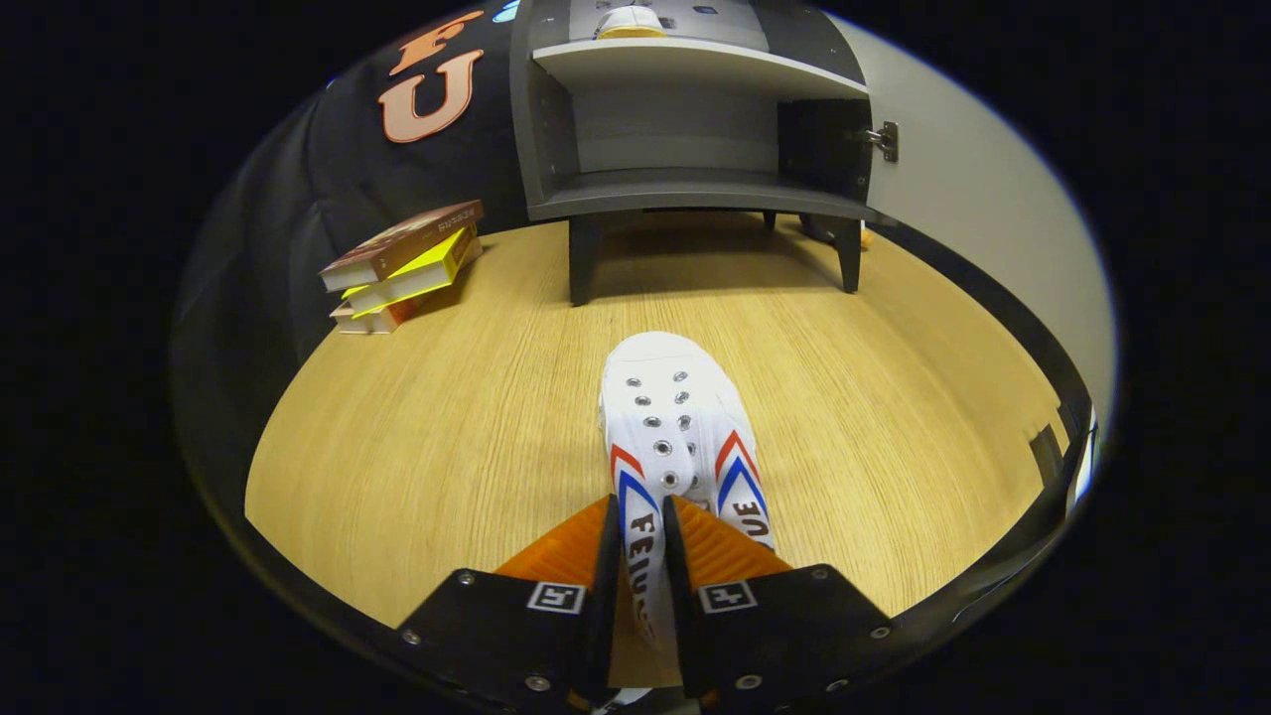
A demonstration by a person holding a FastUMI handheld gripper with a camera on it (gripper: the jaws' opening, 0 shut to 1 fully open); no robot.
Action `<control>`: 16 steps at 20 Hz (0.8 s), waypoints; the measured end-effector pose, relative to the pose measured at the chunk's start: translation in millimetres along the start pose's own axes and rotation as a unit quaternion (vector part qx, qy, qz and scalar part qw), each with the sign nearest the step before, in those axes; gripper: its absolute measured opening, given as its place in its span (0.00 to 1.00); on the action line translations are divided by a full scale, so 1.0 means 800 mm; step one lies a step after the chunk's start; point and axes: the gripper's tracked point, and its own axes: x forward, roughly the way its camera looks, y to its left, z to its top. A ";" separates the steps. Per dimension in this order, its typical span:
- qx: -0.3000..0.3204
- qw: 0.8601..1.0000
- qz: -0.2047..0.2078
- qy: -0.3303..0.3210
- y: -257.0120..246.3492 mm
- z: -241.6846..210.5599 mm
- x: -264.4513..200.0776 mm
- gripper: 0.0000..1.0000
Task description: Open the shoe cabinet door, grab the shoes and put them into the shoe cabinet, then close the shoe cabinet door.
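A white canvas shoe (675,417) with red and blue chevrons points away from me, toe toward the shoe cabinet (695,189). My gripper (640,511) is shut on the shoe's side wall near the heel, one finger inside the shoe and one outside. The shoe hangs just above the wooden floor (447,427). The grey cabinet stands ahead on dark legs with its door (983,199) swung open to the right. Its lower shelf is bare. Another white shoe (630,22) rests on the upper shelf.
A stack of three books (402,268) lies on the floor left of the cabinet, against the black cloth wall. The open door's hinge (884,139) sticks out at the cabinet's right side.
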 end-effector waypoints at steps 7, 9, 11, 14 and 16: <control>0.028 0.999 0.027 0.028 0.007 0.026 -0.008 0.00; 0.029 0.999 0.034 0.022 -0.001 0.044 -0.018 0.00; 0.036 0.998 0.040 0.016 -0.006 0.057 -0.029 0.00; 0.028 0.999 0.041 0.000 -0.021 0.082 -0.048 0.00; 0.025 0.999 0.039 -0.011 -0.032 0.104 -0.065 0.00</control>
